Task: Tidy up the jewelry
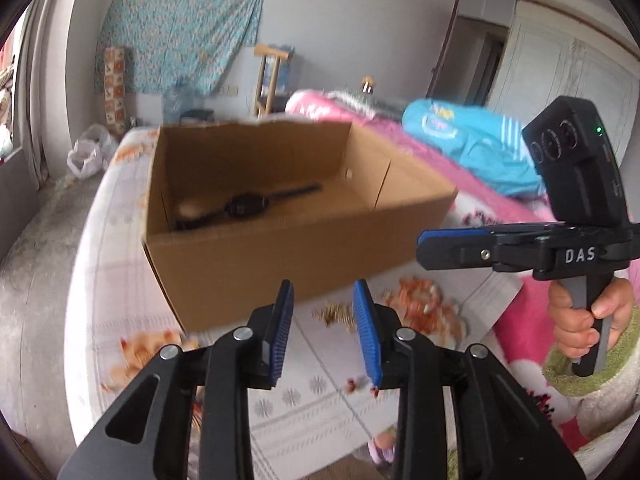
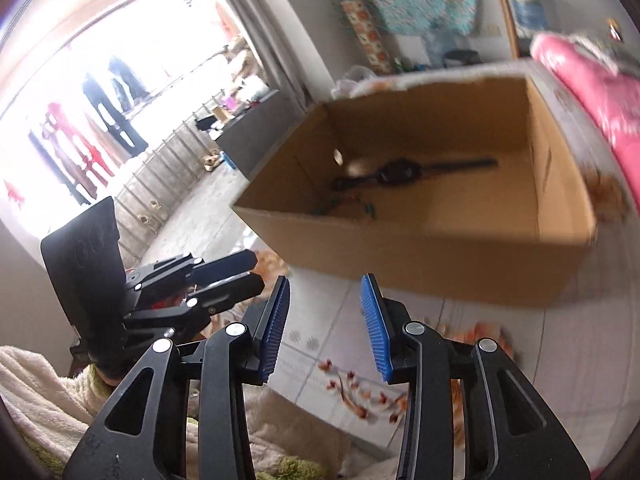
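Note:
An open cardboard box (image 1: 260, 264) (image 2: 400, 260) stands on the bed. On its floor lies a black wristwatch (image 1: 244, 206) (image 2: 396, 172), with a blurred pale object beside one strap end. A small teal piece of jewellery (image 2: 344, 204) lies near the box's front wall. My left gripper (image 1: 322, 286) (image 2: 250, 272) hovers over the sheet just in front of the box, open, with nothing between its blue pads. My right gripper (image 2: 326, 280) is also open and empty, short of the box. In the left wrist view the right gripper (image 1: 422, 244) shows side-on at the right, held by a hand (image 1: 580, 320).
The bed has a white floral sheet (image 1: 320, 400). A pink blanket (image 1: 312, 104) and a blue bundle (image 1: 480, 148) lie behind and right of the box. The bed's left edge drops to a grey floor (image 1: 32, 280). A fluffy white-green sleeve (image 2: 36, 392) is near the left gripper.

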